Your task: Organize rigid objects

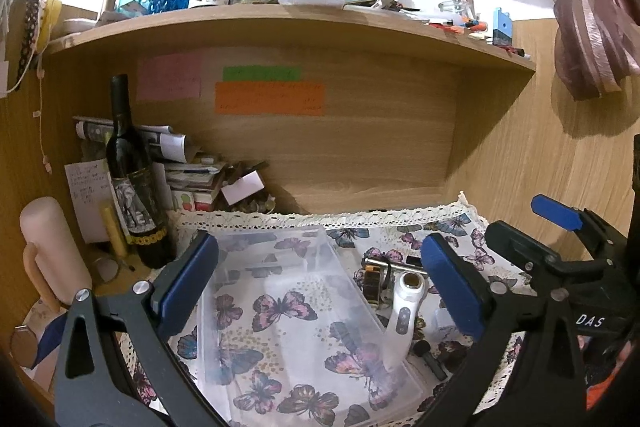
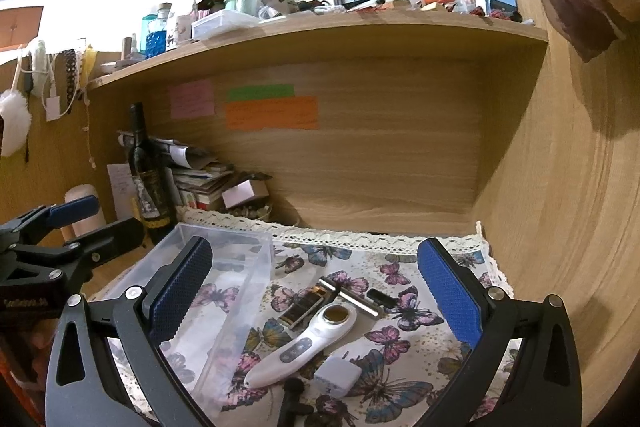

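Both the left gripper [image 1: 320, 291] and right gripper [image 2: 316, 291] are hanging wide and empty over the butterfly-cloth desk [image 2: 404, 311], where a white, stiff, probably light plastic wand-shaped device [image 2: 304, 347], lower centre beside a clear plastic bin [image 2: 224, 267], looks best pinched mid-handle.

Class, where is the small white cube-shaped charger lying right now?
In the right wrist view, the white charger lies on the butterfly cloth, beside the white handheld device.
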### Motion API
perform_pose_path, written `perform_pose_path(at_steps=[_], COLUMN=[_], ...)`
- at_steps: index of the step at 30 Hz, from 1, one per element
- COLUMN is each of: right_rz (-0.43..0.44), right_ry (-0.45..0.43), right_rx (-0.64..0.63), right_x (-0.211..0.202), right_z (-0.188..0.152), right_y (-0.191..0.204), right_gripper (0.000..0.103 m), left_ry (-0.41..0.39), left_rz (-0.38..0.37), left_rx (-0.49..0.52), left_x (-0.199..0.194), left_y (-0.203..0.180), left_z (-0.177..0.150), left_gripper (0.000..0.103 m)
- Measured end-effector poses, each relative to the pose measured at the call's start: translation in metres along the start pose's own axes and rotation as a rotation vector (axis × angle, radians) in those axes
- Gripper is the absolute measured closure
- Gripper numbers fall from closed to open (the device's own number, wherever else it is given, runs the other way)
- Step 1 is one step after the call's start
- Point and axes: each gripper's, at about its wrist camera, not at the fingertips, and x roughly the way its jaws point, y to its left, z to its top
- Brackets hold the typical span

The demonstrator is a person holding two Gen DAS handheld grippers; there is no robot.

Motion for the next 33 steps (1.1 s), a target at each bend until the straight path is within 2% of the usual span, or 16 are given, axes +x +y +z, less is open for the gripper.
perform_pose_path(at_steps=[2,6,10,15,20,27,32,33], right_rz=[0.006,0.008,0.007,-0.006,-0.032,-0.068,-0.073,-0.072], right_ry=[0.013,0.039,0.074,0.124,0.174,0.260,0.335,0.347], right_rx=[-0.002,0.005,0.014,0.025,0.026,0.031,0.052,0.055], right_x=[0.003,0.010,0.018,0.029,0.043,0.064,0.080,0.083], right_z=[-0.001,-0.002,-0.004,-0.010,-0.015,-0.023,-0.029,-0.030], right_y=[0.001,0.000,-0.004,-0.010,-0.017,-0.031,-0.041,-0.042], right_gripper=[0.009,0.020,0.029,0.039,0.044,0.047,0.049,0.049], left_ry=[0.020,0.053,0.101,0.209,0.313,0.438,0.531,0.544], left_rz=[0.010,0.011,0.028,0.058,0.111,0.145,0.121,0.112], left_rx=[-0.005,-0.031,-0.038,-0.038,-0.031,-0.029,-0.064,-0.075], left_x=[0.003,0.009,0.018,0.037,0.056,0.081,0.095,0.098], left_y=[0.004,0.015,0.029,0.049,0.072,0.095,0.106,0.107], left_z=[0.000,-0.002,-0.004,-0.011,-0.022,-0.037,-0.049,-0.051], left_gripper=[0.019,0.023,0.035,0.049,0.053,0.059,0.076,0.077])
